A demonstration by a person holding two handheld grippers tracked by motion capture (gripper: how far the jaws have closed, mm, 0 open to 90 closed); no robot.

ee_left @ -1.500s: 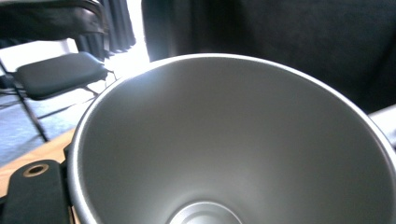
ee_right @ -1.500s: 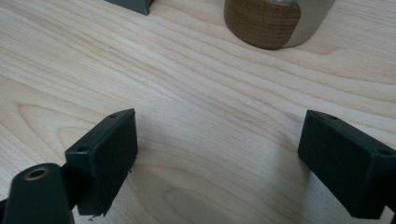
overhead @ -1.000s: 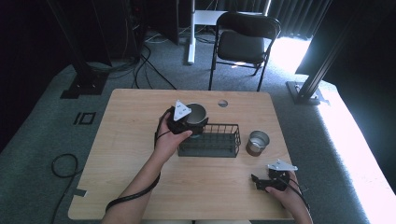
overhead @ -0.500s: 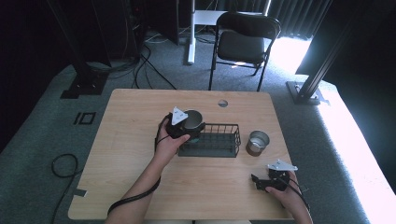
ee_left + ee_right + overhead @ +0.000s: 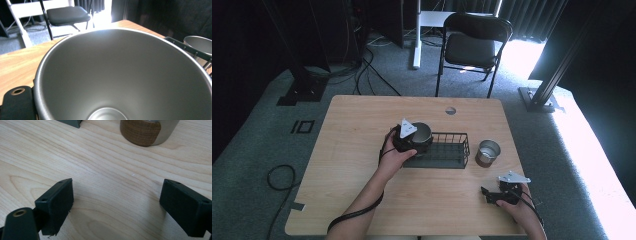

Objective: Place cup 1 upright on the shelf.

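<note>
- We hold a metal cup in the left gripper, jaws clamped on its rim, over the 9 o'clock end of the wire basket at the table's centre.
- We judge the cup light, rigid and slick; its thin rim seems the best grip.
- Its inside is smooth, brushed grey and tapers to a round base.
- A second cup stands at 3 o'clock of the basket.
- Our right gripper rests at 5 o'clock, jaws apart and empty.
</note>
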